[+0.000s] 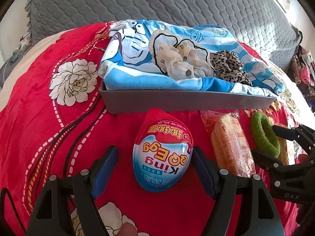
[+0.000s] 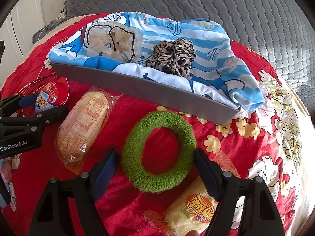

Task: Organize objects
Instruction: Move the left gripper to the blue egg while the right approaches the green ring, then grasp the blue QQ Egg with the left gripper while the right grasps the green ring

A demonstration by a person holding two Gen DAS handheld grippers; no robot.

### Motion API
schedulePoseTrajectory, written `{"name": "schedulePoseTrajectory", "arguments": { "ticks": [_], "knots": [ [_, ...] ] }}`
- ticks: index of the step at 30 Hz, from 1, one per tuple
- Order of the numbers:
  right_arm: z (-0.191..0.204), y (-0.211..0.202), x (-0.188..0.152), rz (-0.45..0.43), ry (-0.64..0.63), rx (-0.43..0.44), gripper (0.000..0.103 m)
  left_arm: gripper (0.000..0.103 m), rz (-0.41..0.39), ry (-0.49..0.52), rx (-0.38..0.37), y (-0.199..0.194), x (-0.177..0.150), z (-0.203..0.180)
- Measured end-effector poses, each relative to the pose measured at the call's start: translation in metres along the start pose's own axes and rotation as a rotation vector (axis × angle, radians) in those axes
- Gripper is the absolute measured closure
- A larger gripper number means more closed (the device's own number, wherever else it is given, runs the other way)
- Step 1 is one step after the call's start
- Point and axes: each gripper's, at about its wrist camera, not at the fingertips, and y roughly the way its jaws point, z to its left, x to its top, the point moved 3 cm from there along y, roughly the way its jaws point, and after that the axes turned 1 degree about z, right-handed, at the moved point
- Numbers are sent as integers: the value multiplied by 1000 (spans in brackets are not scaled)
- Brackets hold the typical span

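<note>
1. Straddling the blue-and-red foil-wrapped egg-shaped toy (image 1: 163,155), the left gripper (image 1: 155,169) sat with its jaws spread wide, one blue-padded finger on each side and neither visibly touching the wrapper; the egg lay on the red floral bedspread (image 1: 49,127) just in front of the grey shallow box (image 1: 187,100).
2. Lying between the two tools was a clear-wrapped pale snack cake (image 2: 82,123), untouched on the bedspread.
3. Framing the fuzzy green ring-shaped hair tie (image 2: 159,151), the right gripper (image 2: 156,167) was likewise open, its fingers just outside the ring's rim; a second wrapped snack with an orange label (image 2: 196,212) lay beneath it, nearer the camera.
4. Resting in the box on a blue-and-white cartoon cloth (image 2: 196,39) were a cream sheer scrunchie (image 2: 114,39) and a leopard-print scrunchie (image 2: 173,57), so the hair ties seemed to be gathering there.
5. Judging from this, both hands were at the pre-grasp stage; the next move would call for closing each pair of jaws gently, then lifting over the box wall.
</note>
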Motion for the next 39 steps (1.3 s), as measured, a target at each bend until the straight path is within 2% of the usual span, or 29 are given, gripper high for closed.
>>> {"name": "schedulePoseTrajectory", "arguments": {
  "ticks": [4, 6, 8, 17, 25, 30, 39],
  "knots": [
    [-3, 0, 1, -2, 15, 5, 33, 34, 0, 19, -16, -1, -1, -3],
    [-4, -1, 1, -3, 15, 2, 36, 43, -1, 28, -20, -2, -2, -4],
    [-4, -1, 1, -4, 12, 0, 37, 46, -1, 42, -19, -3, -2, -6],
    [-3, -2, 1, -14, -2, -5, 48, 46, -7, 37, -43, -6, -4, -4],
    [-4, -6, 3, -21, -6, 1, 72, 46, 0, 36, -42, -9, -7, -4],
    [-5, -8, 4, -23, -9, 1, 82, 46, -2, 36, -37, -10, -8, -6],
    [-2, -13, 4, -22, -6, 40, 88, 46, -2, 34, -39, -13, -11, -6]
  ]
}}
